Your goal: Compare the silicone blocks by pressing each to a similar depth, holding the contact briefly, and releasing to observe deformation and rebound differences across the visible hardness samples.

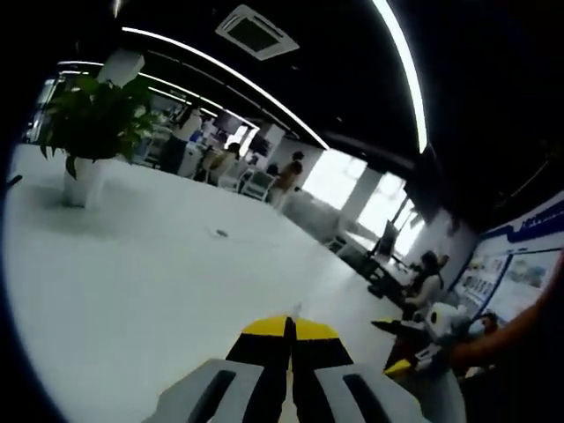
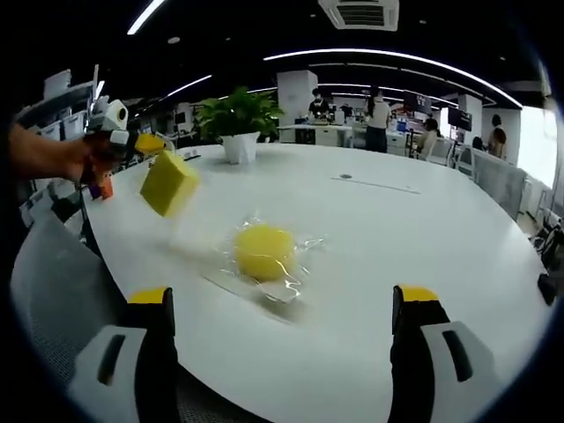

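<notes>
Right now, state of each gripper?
Left gripper: jaws closed together in its own view; the right gripper view shows it holding a yellow block in the air.
Right gripper: open, empty, above the wrapped yellow ball.

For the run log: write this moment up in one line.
left hand-held gripper: shut, yellow square block lifted | right hand-held gripper: open, empty | wrapped round yellow block: on table, untouched
</notes>
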`<state>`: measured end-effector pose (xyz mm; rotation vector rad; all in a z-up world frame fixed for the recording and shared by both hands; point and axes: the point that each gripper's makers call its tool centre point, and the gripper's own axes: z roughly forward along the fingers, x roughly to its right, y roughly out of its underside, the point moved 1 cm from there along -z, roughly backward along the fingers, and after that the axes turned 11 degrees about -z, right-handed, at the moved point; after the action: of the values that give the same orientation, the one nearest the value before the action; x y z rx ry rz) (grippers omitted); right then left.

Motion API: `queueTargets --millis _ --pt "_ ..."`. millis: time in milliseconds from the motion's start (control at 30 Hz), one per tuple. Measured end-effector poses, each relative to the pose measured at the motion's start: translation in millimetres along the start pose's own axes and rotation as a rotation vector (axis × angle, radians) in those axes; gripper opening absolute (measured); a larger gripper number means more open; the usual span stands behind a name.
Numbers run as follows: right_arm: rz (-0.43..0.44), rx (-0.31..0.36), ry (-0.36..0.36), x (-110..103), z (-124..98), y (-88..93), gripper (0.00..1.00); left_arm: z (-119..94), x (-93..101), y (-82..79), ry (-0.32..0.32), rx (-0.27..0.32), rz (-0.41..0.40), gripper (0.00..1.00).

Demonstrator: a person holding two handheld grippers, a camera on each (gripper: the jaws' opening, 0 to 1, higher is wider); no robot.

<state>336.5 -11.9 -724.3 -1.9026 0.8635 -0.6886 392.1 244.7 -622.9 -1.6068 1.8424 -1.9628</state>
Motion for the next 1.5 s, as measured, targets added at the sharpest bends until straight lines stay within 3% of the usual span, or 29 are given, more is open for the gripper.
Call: queueTargets --millis 233,400,500,700,800,1300,1367,1400,1433,1500 --pt "0.002 0.024 0.0 0.0 0.9 -3.9 0.96 -3.8 26.1 -22.6 0.028 0.019 0.098 0.0" --pt "0.015 0.006 -0.008 -1.9 1.4 -1.2 0.96 -6.6 35.7 -28.0 0.043 0.017 0.108 0.0" --pt "0.077 -0.016 -0.021 -2.8 1.6 3.5 0.96 -9.6 37.9 -29.5 0.049 0.022 0.11 0.0" --pt "0.048 -0.004 -0.023 -5.3 0.7 1.1 0.96 -15.1 47.3 -39.2 0.073 0.055 0.101 0.0" --pt "0.042 -0.005 -0.029 -6.1 1.4 0.8 0.96 -16.8 58.7 -44.0 0.119 0.073 0.102 0.0" --pt "0.039 0.003 -0.047 -9.4 0.5 -0.8 0.96 -15.1 89.6 -42.9 0.186 0.073 0.119 0.0" --pt "0.037 0.006 -0.067 -11.8 0.8 -1.2 0.96 -15.7 93.0 -42.2 0.199 0.068 0.114 0.0" --pt "0.106 0.05 -0.149 -24.3 2.1 -8.1 0.96 -17.2 98.2 -40.7 0.227 0.063 0.101 0.0" --pt "0.138 0.049 -0.187 -29.6 2.8 -7.9 0.96 -18.2 97.5 -41.0 0.222 0.068 0.108 0.0" --pt "0.117 0.013 -0.231 -36.7 3.8 -3.5 0.96 -19.1 97.2 -40.4 0.224 0.063 0.108 0.0"
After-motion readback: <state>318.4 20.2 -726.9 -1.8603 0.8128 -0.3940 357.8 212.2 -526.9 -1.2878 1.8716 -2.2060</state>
